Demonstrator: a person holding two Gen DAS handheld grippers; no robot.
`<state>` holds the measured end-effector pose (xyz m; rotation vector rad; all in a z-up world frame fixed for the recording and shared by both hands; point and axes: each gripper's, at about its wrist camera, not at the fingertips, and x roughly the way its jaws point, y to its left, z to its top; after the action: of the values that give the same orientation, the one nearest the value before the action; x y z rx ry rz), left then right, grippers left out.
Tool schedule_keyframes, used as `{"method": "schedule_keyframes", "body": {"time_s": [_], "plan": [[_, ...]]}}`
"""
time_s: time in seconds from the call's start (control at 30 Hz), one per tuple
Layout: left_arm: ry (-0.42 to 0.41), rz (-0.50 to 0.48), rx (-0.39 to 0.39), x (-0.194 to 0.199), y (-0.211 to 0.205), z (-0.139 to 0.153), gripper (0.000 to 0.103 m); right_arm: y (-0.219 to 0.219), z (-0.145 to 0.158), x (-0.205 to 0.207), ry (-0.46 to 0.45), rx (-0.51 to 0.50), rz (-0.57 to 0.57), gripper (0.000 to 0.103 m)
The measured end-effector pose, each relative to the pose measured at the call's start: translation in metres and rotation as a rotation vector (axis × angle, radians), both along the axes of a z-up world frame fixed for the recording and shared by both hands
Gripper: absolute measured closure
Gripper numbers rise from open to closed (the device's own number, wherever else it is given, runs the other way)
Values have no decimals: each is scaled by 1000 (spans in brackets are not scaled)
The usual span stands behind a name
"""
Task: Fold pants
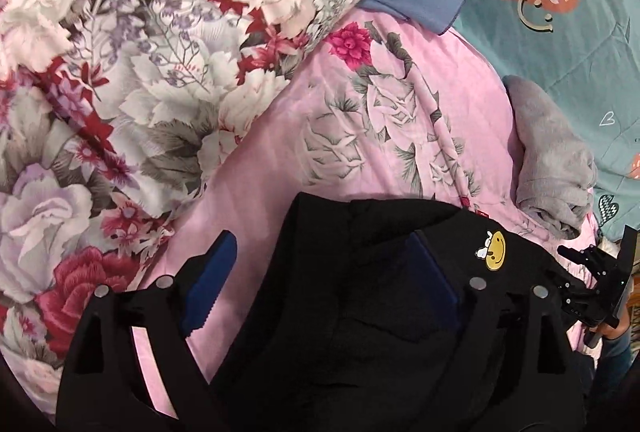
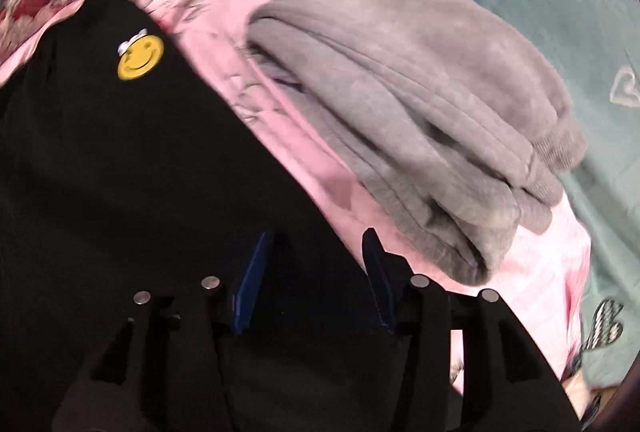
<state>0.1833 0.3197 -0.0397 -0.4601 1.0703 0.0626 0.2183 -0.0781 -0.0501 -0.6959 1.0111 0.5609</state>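
My left gripper [image 1: 320, 276] jaws spread wide over the black pants [image 1: 360, 332]; one pad sits over the pink floral bedsheet [image 1: 320, 112], the other is against the cloth, nothing pinched. My right gripper [image 2: 316, 272] jaws half apart above the pants' edge, black fabric between the pads, cannot tell if they press it. Pants lie on the bed, yellow smiley patch [image 2: 140, 57] up. Just beyond, folded grey garment [image 2: 420, 112] on the sheet. Farther: floral quilt [image 1: 140, 52], teal blanket [image 1: 580, 32].
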Motion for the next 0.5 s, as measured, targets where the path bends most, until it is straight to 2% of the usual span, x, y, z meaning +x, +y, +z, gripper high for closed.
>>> {"method": "schedule_keyframes", "body": {"time_s": [0.2,0.37,0.5], "plan": [[31,-31,-201,12,9,-22,15,-11,4,16,61,128,-41,53],[23,-77,-191,28,4,-29,15,-15,-2,22,87,139,-82,53],[7,-116,-256,37,5,-36,4,-20,-10,22,92,150,-97,53]]}}
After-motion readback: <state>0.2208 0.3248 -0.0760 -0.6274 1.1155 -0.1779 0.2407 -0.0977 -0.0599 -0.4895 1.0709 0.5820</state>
